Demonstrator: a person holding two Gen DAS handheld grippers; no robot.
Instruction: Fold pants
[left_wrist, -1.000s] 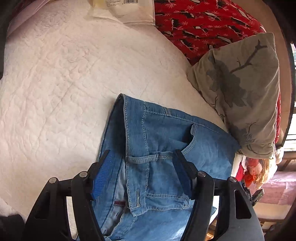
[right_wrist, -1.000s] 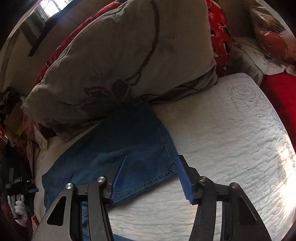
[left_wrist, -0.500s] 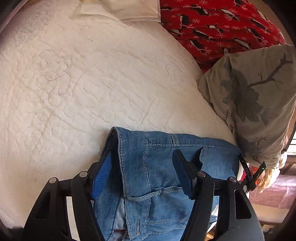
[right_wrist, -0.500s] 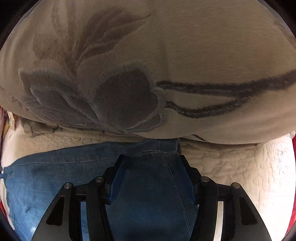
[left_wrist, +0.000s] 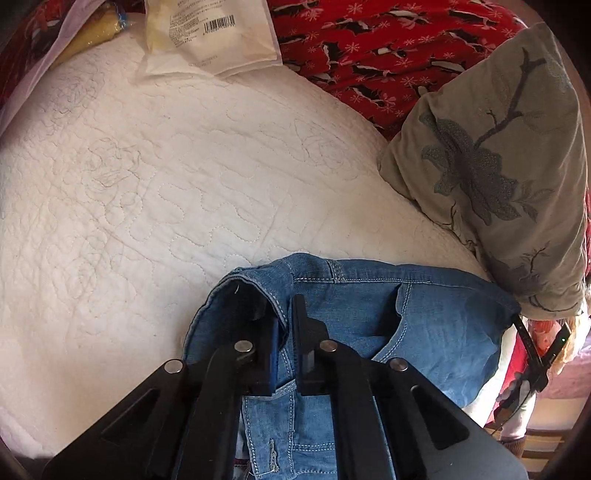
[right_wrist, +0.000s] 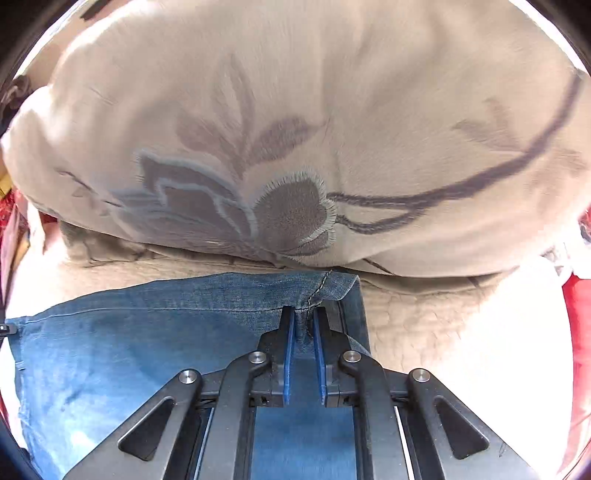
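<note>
Landmark: the beige floral pillow (left_wrist: 495, 162), which both views show; every place below is given from it.
Left gripper (left_wrist: 287, 314): jaws closed on the waistband of the blue jeans (left_wrist: 436, 325), at the corner farthest from the pillow (the denim bunches up between the pads).
Jeans, place: flat on the white quilted bedcover (left_wrist: 155, 206), the pocket side running toward the pillow's lower edge and ending just beside it.
Right gripper (right_wrist: 303, 314): jaws closed on a pinch of denim at the jeans' (right_wrist: 122, 350) folded far edge, right under the pillow's (right_wrist: 303, 122) bulge (a stitched seam sits at the pinch).
Risk, left: the grip looks to take only the waistband's rim, so a brisk pull could let it slide out; whether both layers are caught I cannot tell.
Risk, right: the pillow overhangs the held edge, so lifting straight up would likely drag the cloth against it and skew the fold, or nudge the pillow.
Risk, both: uneven pulls from the two hands would twist the denim between them and leave a crooked crease.
Heading: the waistband end points away from the pillow, toward the open bedcover.
Long axis: it appears to run along the pillow's lower edge, from one gripper's hold to the other's (how far the legs reach is out of view).
</note>
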